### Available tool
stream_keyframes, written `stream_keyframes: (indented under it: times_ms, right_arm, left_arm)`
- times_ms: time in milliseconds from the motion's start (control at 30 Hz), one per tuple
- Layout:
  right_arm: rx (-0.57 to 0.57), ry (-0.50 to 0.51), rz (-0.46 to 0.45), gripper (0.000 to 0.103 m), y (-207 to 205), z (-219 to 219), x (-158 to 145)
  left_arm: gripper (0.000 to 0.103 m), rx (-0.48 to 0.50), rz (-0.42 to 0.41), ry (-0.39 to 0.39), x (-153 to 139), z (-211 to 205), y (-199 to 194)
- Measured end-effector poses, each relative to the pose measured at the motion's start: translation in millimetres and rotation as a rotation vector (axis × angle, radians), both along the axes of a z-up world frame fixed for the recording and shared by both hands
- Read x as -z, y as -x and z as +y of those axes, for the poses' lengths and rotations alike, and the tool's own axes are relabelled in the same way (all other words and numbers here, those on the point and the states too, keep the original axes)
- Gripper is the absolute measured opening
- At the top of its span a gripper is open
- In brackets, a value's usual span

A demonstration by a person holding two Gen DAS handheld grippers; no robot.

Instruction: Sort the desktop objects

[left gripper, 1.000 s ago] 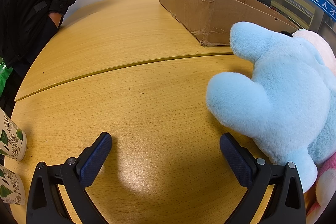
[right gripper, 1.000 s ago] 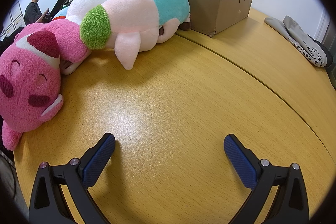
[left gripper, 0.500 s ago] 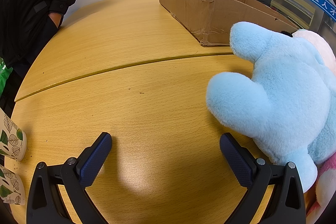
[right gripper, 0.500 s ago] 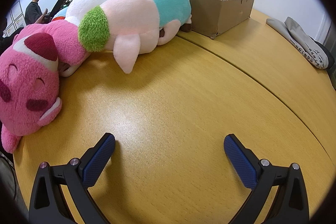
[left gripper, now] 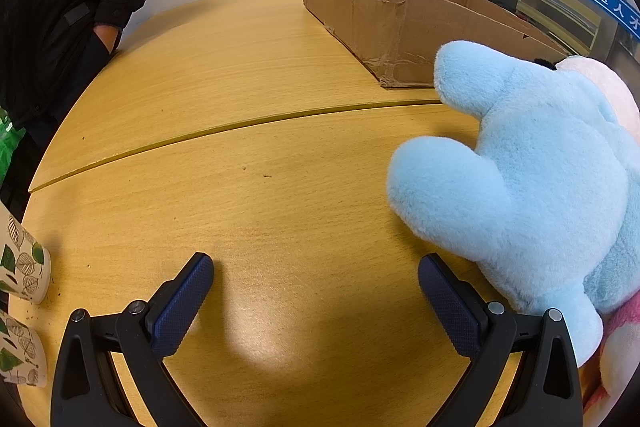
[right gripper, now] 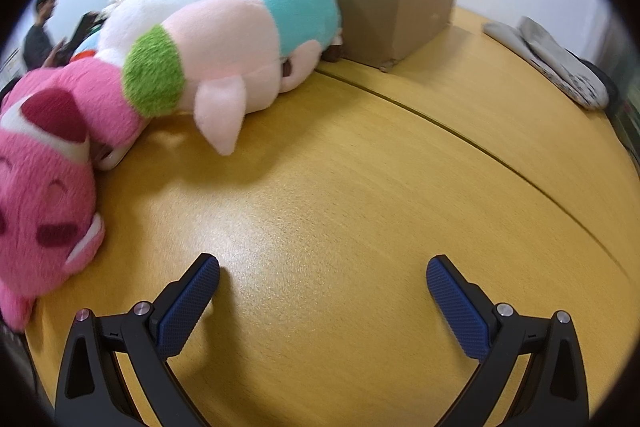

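In the left wrist view a light blue plush toy (left gripper: 532, 179) lies on the wooden table at the right, beside my open, empty left gripper (left gripper: 316, 269). A brown cardboard box (left gripper: 400, 23) stands behind it. In the right wrist view a pink plush (right gripper: 44, 195) lies at the left. A pastel pink, green and teal plush (right gripper: 240, 39) lies against the same cardboard box (right gripper: 392, 15). My right gripper (right gripper: 323, 269) is open and empty over bare table, apart from the plush toys.
Two leaf-patterned paper cups (left gripper: 20, 267) stand at the left table edge. A person in black (left gripper: 60, 7) stands at the table's far left. A grey folded cloth (right gripper: 548, 63) lies at the far right. A seam (left gripper: 240, 127) crosses the table.
The right gripper's view has shifted and blurred: the plush toys and the box now sit further right and closer. The left gripper has not moved.
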State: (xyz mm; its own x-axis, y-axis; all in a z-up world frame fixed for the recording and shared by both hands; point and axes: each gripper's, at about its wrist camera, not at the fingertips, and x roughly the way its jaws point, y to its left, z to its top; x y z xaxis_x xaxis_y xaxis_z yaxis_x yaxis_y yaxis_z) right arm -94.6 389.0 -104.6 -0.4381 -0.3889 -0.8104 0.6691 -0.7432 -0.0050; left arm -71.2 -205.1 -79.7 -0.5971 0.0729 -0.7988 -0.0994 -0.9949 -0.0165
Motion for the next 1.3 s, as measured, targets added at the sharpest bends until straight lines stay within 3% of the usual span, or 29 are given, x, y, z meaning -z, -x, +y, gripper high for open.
stream_keyframes:
  times_ms: [167,333,633,800,967,1300]
  right_arm:
    - [0.045,-0.008,-0.005,0.103,-4.1,-5.5,-0.3]
    - [0.039,-0.011,0.009,0.103,-22.5,-14.8,-7.0]
    - [0.175,0.229,0.22,0.103,-88.9,-19.7,-99.4]
    - [0.182,0.318,0.262,0.103,-137.1,-50.5,-126.9]
    - [0.194,0.358,0.29,0.103,-171.0,-84.6,-131.4]
    - [0.383,0.259,0.243,0.103,-170.5,-114.8,-123.2]
  left_arm:
    - [0.103,-0.012,0.045,-0.033,-14.8,4.0,-12.2]
    - [0.103,-0.036,0.106,-0.014,-50.4,16.9,-33.8]
    - [0.103,-0.07,0.151,-0.06,-102.5,62.8,-90.5]
    - [0.103,-0.071,0.131,-0.09,-106.3,99.8,-115.6]
    - [0.103,-0.052,0.135,-0.083,-104.4,138.0,-132.1]
    - [0.103,-0.027,0.116,-0.128,-97.7,179.3,-136.8]
